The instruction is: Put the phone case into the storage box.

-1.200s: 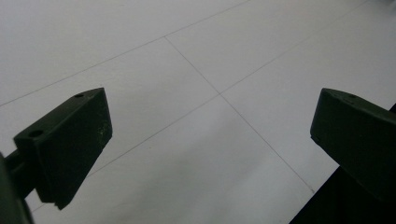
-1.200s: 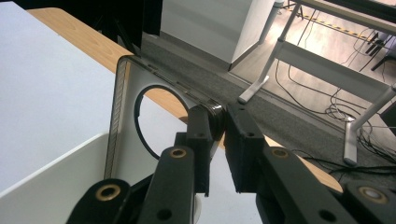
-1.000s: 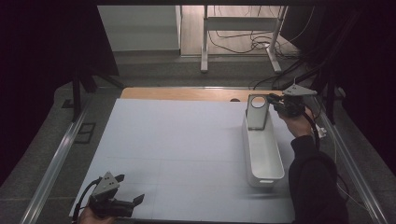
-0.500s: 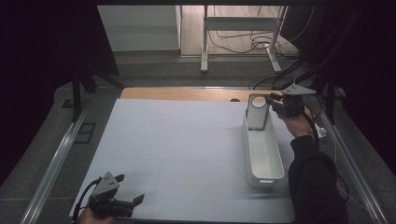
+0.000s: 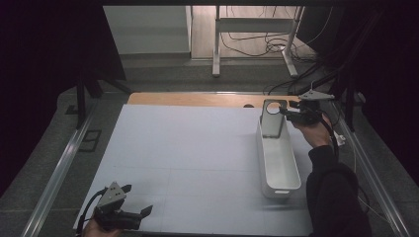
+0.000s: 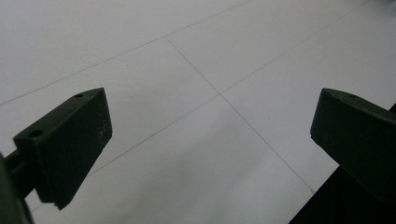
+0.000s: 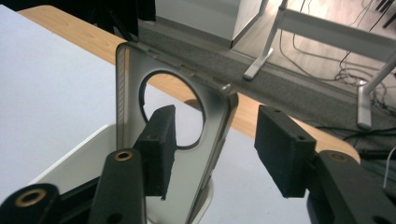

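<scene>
A translucent grey phone case (image 5: 273, 118) with a round hole stands upright at the far end of a long white bin (image 5: 260, 158). My right gripper (image 5: 286, 112) reaches it from the right. In the right gripper view the case (image 7: 130, 93) stands between the jaws of my right gripper (image 7: 215, 144). Those jaws have just been opening, and the right pad (image 7: 280, 149) is clear of the case's edge. My left gripper (image 5: 138, 199) hovers open at the near left corner of the white table top (image 5: 188, 148). In the left gripper view my left gripper (image 6: 210, 135) has only the bare table top between its jaws.
A wooden strip (image 5: 197, 98) runs along the table's far edge, just behind the bin. Metal rails (image 5: 64, 163) flank both sides. White table legs (image 5: 216, 44) and cables lie on the floor beyond.
The right gripper's jaws have spread apart around the phone case, which stays upright in the bin. Neither hand has shifted.
</scene>
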### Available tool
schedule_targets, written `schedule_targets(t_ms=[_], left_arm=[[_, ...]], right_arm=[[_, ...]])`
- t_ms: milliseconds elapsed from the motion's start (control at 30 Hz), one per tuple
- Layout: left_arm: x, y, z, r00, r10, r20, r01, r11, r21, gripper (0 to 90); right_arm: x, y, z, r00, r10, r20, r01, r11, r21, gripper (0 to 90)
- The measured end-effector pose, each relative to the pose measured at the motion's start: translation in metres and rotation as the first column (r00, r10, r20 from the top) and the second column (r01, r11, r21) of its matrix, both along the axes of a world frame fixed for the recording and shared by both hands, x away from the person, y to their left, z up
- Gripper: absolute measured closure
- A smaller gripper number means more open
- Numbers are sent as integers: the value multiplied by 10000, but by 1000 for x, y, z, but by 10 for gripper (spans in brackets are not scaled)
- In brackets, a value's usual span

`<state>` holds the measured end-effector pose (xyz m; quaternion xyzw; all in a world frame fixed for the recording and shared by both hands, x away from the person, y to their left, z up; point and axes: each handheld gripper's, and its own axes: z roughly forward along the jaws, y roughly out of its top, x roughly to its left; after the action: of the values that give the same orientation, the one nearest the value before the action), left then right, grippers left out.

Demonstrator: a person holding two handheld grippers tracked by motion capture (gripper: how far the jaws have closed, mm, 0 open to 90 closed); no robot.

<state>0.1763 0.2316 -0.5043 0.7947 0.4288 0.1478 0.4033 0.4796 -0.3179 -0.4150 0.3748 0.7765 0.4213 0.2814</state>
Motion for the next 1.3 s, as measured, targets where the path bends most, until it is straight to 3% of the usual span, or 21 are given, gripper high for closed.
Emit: schedule_targets(t_ms=[467, 867, 1000, 1300], left_arm=[[-1, 1, 0, 10000, 88, 23, -88, 9999, -125, 0], [0, 2, 0, 9999, 158, -6, -158, 9998, -139, 0], [0, 2, 0, 9999, 159, -13, -159, 9998, -145, 0], [0, 2, 0, 9998, 209, -11, -210, 9997, -134, 1]], right_arm=[[-14, 5, 6, 9962, -349, -794, 376, 9988, 326, 389], [-33, 9, 2, 9891, -238, -1452, 325, 9978, 576, 332], [-40, 9, 2, 9876, -295, -1544, 372, 9982, 472, 313], [-60, 12, 5, 9875, -15, -1577, 140, 9968, 786, 315]])
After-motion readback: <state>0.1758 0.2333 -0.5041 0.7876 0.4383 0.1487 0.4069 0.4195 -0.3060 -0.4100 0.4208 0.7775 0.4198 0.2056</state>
